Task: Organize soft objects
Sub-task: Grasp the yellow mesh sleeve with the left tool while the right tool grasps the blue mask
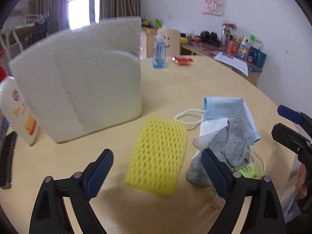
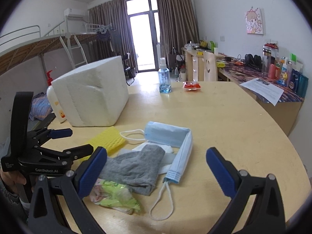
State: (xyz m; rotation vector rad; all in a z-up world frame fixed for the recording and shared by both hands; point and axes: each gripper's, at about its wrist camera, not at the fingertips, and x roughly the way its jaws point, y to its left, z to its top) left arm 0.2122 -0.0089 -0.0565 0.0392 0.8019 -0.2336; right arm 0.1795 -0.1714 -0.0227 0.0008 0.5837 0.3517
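Showing only rightward: green packet (image 2: 115, 197)

The left claw (image 1: 157, 172) has two black plastic arms with triangular cut-outs, each tipped with a dark blue ribbed pad and fastened with round silver pins near the pad. The right claw (image 2: 156, 170) is built the same way: black arms, blue ribbed pads, silver pins. Seen from the right wrist view, the left claw's body is matte black with small screws, white "GenRobot.AI" lettering on its side, more small white print on the grip and a black strap rising above it. A hand (image 2: 13, 179) wraps the grip.
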